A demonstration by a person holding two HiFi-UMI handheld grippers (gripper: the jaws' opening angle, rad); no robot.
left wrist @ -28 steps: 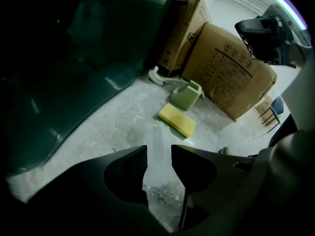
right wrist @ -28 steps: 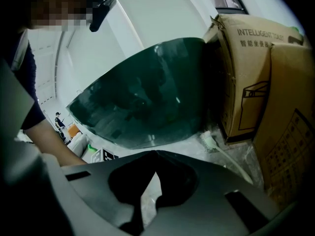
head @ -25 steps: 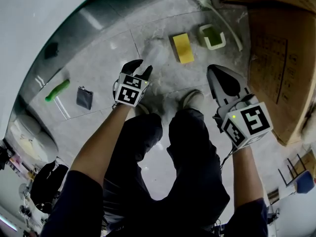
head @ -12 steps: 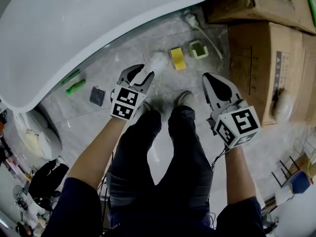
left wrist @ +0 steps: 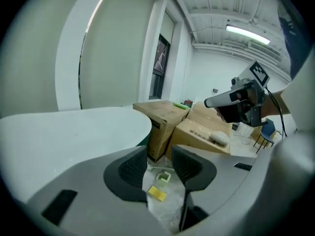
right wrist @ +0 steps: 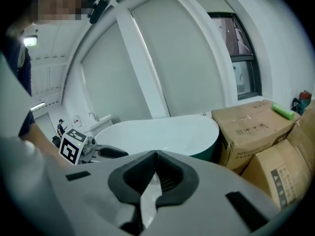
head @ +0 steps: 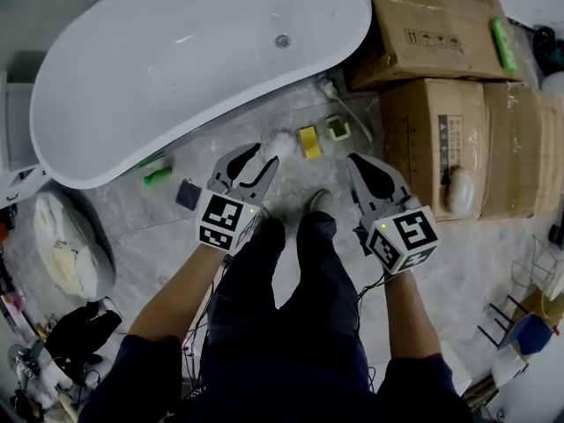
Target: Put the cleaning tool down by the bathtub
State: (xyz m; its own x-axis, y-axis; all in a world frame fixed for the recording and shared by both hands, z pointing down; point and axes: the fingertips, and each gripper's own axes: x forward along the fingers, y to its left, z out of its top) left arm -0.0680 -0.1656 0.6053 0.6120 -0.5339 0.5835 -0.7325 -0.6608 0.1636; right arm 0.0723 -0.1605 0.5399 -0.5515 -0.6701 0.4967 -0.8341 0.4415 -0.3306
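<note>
Bounded ahead by the bathtub (head: 203, 51) wall and on the right by stacked cardboard boxes (head: 432, 139), with only a narrow floor gap between. Cluttered in that gap by a yellow sponge (head: 308, 141) and a small green tray (head: 338, 129). Open over bare tile (head: 211, 144) between the sponge and the dark pad (head: 188, 194).

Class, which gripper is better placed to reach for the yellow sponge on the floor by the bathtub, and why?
Probably the left gripper: its jaws stand apart, and its own view frames the yellow sponge between them. The right gripper is shut and faces the bathtub.
</note>
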